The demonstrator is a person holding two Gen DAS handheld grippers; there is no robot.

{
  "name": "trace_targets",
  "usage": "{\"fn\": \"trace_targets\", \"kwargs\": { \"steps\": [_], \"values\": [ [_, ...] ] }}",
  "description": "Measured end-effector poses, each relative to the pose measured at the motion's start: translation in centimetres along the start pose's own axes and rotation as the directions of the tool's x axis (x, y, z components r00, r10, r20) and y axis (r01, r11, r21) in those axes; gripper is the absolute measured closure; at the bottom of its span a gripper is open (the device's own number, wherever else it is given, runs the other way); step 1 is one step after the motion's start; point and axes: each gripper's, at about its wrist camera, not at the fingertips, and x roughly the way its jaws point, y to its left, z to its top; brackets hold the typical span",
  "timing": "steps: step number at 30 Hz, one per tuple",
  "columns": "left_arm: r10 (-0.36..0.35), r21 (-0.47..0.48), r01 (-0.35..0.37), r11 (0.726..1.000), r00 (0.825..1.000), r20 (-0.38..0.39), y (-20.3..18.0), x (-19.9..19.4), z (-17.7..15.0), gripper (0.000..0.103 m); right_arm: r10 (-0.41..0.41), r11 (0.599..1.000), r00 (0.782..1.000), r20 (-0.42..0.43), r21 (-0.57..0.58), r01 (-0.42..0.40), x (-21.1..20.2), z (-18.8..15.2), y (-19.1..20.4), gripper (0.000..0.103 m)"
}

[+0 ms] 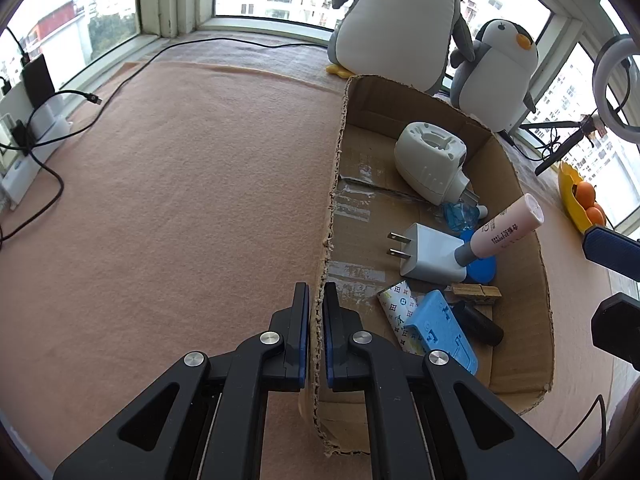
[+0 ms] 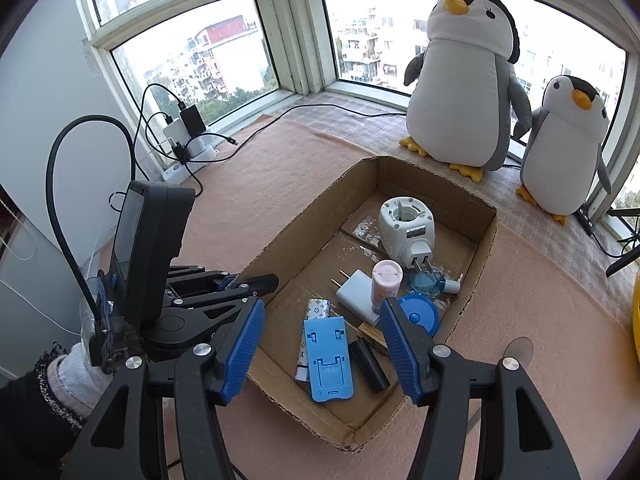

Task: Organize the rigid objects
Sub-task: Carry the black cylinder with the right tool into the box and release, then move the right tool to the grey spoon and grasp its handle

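A cardboard box [image 1: 532,240] [image 2: 486,236] sits on the pink cloth and holds several rigid objects: a white plug-in device [image 1: 430,160] [image 2: 406,222], a white charger [image 1: 430,254] [image 2: 354,290], a pink tube [image 1: 506,226] [image 2: 385,280], a blue stand [image 1: 442,330] [image 2: 328,356], a black cylinder [image 1: 480,322] [image 2: 369,364], a patterned tube [image 1: 400,312] [image 2: 314,322] and a blue lid [image 2: 420,314]. My left gripper [image 1: 316,296] [image 2: 256,282] is shut on the box's left wall. My right gripper [image 2: 322,344] is open and empty above the box's near end.
Two plush penguins [image 2: 464,80] [image 2: 566,144] stand behind the box by the window. Chargers and cables [image 2: 188,136] lie at the far left. A yellow bowl with oranges [image 1: 580,200] sits to the right, near a ring light stand [image 1: 616,88].
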Motion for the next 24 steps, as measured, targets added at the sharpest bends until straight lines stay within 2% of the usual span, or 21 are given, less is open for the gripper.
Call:
{"fn": "trace_targets", "kwargs": {
  "steps": [11,16,20,22,24],
  "values": [
    [0.003,0.004,-0.002,1.0,1.0,-0.002,0.0,0.0,0.0,0.098,-0.003,1.0,0.999,0.047,0.023,0.002,-2.4,-0.5,-1.0,0.045],
    [0.004,0.004,-0.004,1.0,1.0,-0.002,0.1,-0.3,0.0,0.098,-0.051,0.995,0.996,0.075,0.084,0.044,-4.5,-2.1,-3.7,0.045],
    [0.013,0.015,-0.013,1.0,1.0,0.002,-0.2,-0.6,0.1,0.097,-0.08,0.985,0.995,0.055,0.155,0.07,-5.3,-3.6,-6.9,0.045],
    [0.009,0.016,-0.009,1.0,1.0,-0.004,-0.3,-0.7,0.2,0.094,-0.112,0.978,0.993,0.028,0.179,0.106,-5.0,-4.3,-8.4,0.045],
    [0.02,0.021,-0.02,1.0,1.0,0.004,-0.4,-1.1,0.2,0.085,-0.117,0.97,0.993,0.006,0.214,0.113,-4.6,-5.0,-9.9,0.045]
  ]
}}
